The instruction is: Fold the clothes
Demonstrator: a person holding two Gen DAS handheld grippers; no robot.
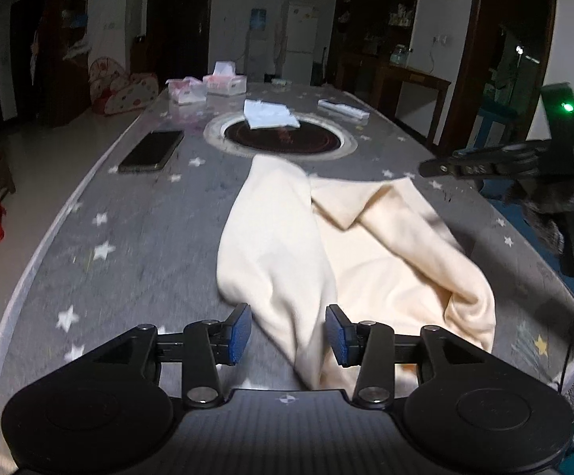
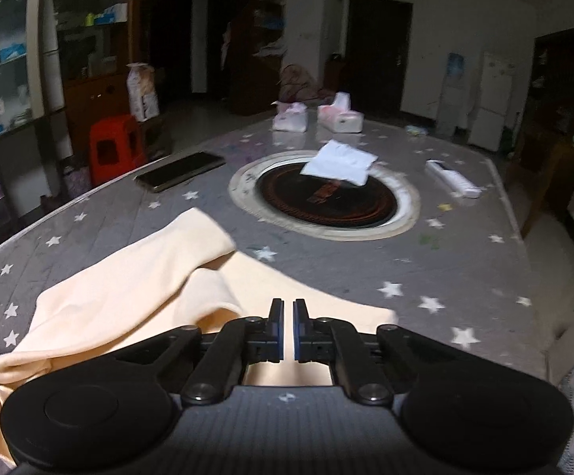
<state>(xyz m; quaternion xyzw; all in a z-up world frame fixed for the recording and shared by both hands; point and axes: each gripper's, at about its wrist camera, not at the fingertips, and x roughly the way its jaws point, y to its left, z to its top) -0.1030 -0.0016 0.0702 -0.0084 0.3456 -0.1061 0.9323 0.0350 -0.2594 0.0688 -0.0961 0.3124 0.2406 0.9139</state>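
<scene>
— Looking for room: bare star-print desk [image 1: 101, 237] is stretching leftward to its curved edge.

— Where is the cream garment [image 1: 326, 245] lying?

— Crumpled, one fold running between the wide-open left tongs [image 1: 288, 334]. Right tongs [image 2: 288, 330] are hovering above its edge, almost closed, gripping nothing.

— Counts?

— One garment, one phone [image 1: 151, 151], two tissue packs.

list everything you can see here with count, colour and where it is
garment: 1, cream, crumpled on near table
table: 1, grey with white stars
round burner: 1, dark, table centre
phone: 1, black, left of burner
tissue packs: 2, pink-white, far end
white cloth: 1, on burner's far rim
white bar: 1, right of burner
stool: 1, red, on floor
left gripper: black, open over garment
right gripper: black, nearly shut, empty
</scene>
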